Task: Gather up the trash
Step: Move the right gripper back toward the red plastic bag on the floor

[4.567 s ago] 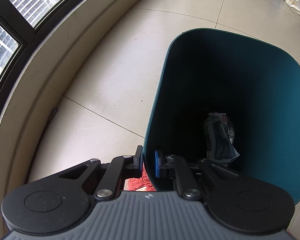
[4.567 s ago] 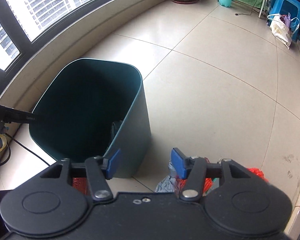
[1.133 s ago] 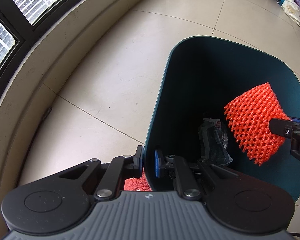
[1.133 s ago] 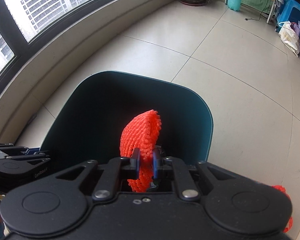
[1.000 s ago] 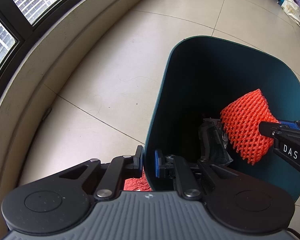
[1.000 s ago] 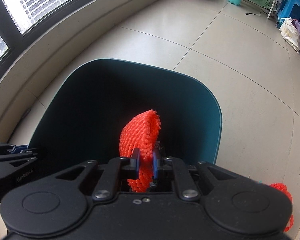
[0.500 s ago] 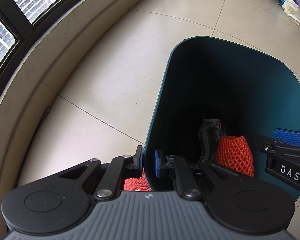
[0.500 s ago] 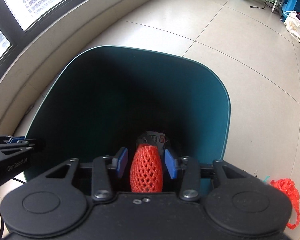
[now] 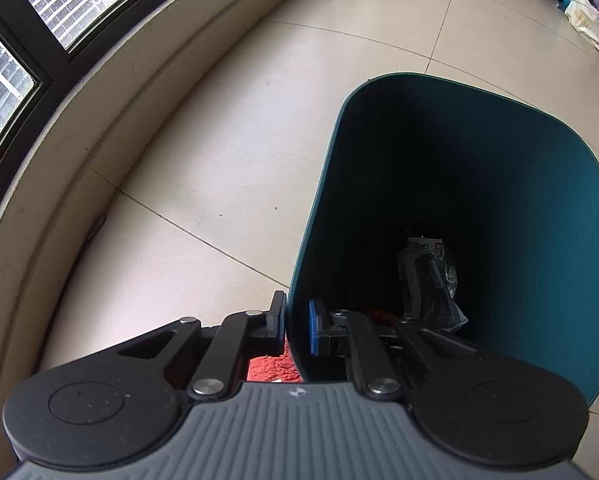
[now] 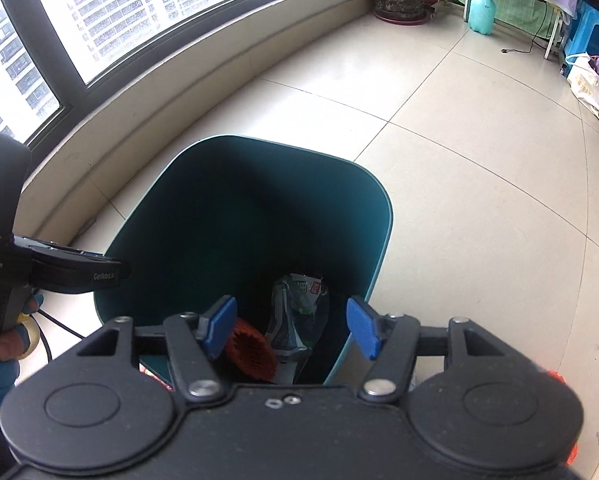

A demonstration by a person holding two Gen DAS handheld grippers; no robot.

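- Teal bin wall (image 9: 311, 240) sits pinched between the left tool's (image 9: 297, 326) nearly shut pads, one pad outside the rim and one inside, steadying the bin on the floor; this tool has not budged, tilted steeply down.
- Just ahead of that tool, inside the bin, lies a crumpled wrapper (image 9: 429, 284).
- Over to the right tool (image 10: 291, 326): its jaws have just been opening and now stand wide with nothing between them. The orange foam net (image 10: 251, 350) it held a second ago has dropped and lies at the bin bottom, just below the left pad, beside the wrapper.
- That piece counts as collected, I'd say.
- Right tool is angled down over the bin mouth, lifting away.
- More orange scrap (image 10: 555, 376) waits on the floor to its right.
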